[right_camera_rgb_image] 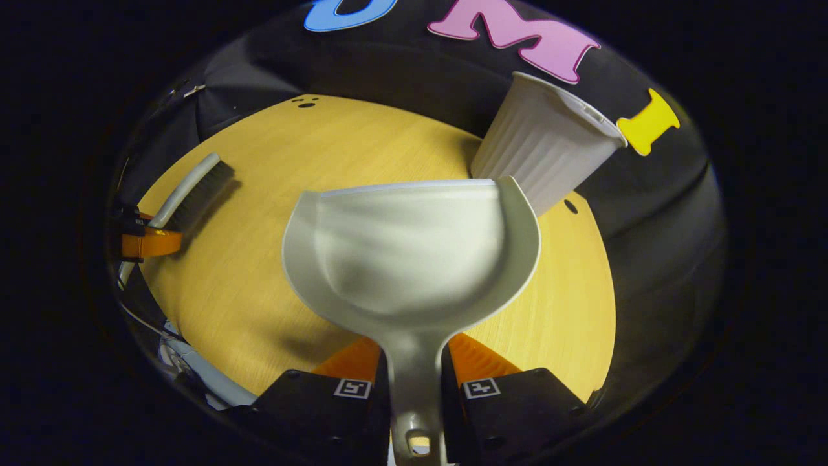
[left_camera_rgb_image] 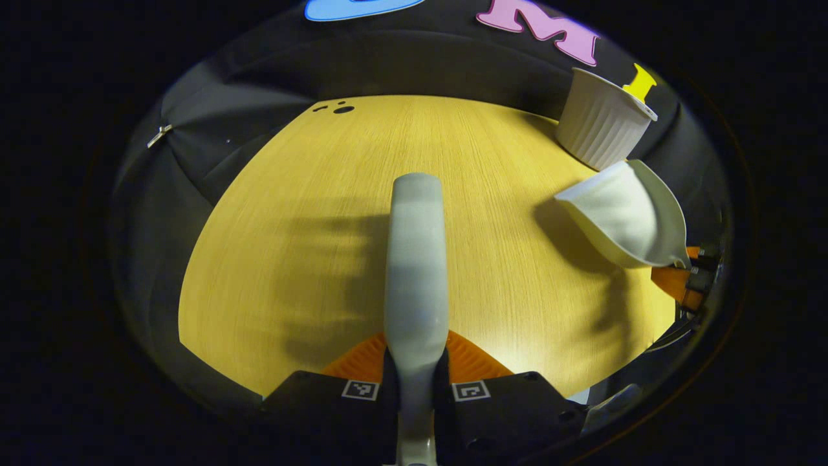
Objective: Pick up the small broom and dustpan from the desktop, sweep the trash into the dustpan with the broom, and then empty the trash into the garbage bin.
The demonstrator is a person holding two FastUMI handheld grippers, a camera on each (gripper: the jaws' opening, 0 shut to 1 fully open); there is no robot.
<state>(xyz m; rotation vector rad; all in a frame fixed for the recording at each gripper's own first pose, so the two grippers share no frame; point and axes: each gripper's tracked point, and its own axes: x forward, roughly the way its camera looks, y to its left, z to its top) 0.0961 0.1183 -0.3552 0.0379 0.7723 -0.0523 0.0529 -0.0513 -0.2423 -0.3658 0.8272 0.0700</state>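
My left gripper (left_camera_rgb_image: 414,375) is clamped on the broom (left_camera_rgb_image: 414,259) handle, my right gripper (right_camera_rgb_image: 414,382) on the dustpan (right_camera_rgb_image: 407,252) handle; both lifted over the desktop (left_camera_rgb_image: 291,213). Pan looks empty. Garbage bin (right_camera_rgb_image: 540,152) stands at far edge. Dump probably done or sweep pending, cannot tell.

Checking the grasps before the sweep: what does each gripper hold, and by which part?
Left gripper clamps the broom by its handle; right gripper clamps the dustpan by its handle.
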